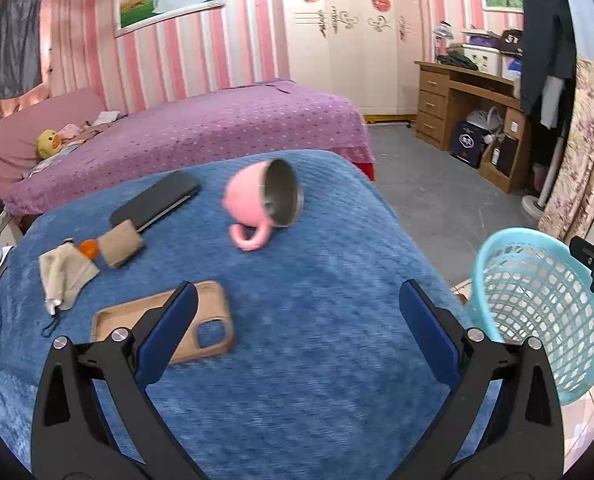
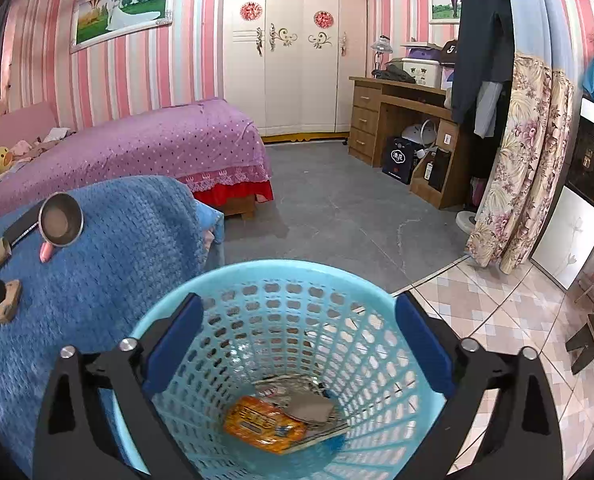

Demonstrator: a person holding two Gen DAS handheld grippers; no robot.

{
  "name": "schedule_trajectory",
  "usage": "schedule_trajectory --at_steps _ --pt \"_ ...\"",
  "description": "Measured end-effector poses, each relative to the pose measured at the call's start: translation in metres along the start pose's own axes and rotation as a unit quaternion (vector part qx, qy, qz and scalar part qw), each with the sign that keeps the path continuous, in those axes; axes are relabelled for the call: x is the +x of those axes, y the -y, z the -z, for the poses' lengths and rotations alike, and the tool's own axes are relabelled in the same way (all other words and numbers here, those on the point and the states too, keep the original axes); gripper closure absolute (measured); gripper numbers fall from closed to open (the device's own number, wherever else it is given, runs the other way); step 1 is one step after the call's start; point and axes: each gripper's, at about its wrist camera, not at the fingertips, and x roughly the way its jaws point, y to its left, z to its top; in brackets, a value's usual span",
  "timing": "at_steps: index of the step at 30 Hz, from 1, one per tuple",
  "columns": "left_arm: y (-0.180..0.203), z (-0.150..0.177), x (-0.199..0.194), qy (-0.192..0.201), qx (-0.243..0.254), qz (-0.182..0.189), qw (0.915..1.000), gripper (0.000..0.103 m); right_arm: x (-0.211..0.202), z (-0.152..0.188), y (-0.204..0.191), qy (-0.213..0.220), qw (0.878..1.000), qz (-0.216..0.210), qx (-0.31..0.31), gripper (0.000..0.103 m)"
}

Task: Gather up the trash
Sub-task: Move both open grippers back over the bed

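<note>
- Bedroom setup: pink striped walls, and a counter (image 1: pixel 317 320) draped in a fuzzy blue blanket, where all the stuff sits.
- Nearest the left tool (image 1: pixel 297 332) is a tan phone case (image 1: pixel 201 312), lying flat with its left edge partly under the tool's left finger in view. The tool is spread wide and holding nothing, hovering over the blanket, I'd guess hunting for the next bit of trash.
- The right tool (image 2: pixel 295 344) is also wide and empty, parked right over the mouth of the light blue basket (image 2: pixel 297 280). Looks like a drop position to me.
- The basket stands on the floor just off the counter's right edge, so it's handy for both hands. Inside: an orange snack wrapper (image 2: pixel 263 426), a grey-brown scrap (image 2: pixel 311 406) and some other paper or packaging I can't make out.
- Left side of the counter: a beige pouch (image 1: pixel 63 276) with a cord, an orange bit (image 1: pixel 88 247) and a brown cardboard roll (image 1: pixel 122 243), all bunched together. The roll and orange thing read as trash to me.
- Behind those, a dark flat case (image 1: pixel 157 202). Mid-counter, a pink cup (image 1: pixel 263 200) with a metal inside, tipped on its side, mouth toward the right.
- Further back: a purple dotted bed (image 1: pixel 201 128) with a yellow duck plush (image 1: pixel 48 143), a white wardrobe (image 2: pixel 297 60) and a wooden desk (image 2: pixel 401 120) piled with stuff.
</note>
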Motion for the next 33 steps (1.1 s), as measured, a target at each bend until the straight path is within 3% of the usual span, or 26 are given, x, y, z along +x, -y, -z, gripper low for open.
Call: schedule_trajectory --at_steps 17,33 --pt "-0.118 0.016 -0.001 -0.007 -0.052 -0.064 0.9966 0.006 0.005 -0.001 -0.08 -0.012 0.999 -0.049 -0.011 0.004" --pt "-0.188 0.029 0.003 -0.013 -0.079 -0.092 0.9925 0.006 0.003 0.016 -0.168 -0.021 0.994 -0.08 -0.075 0.005"
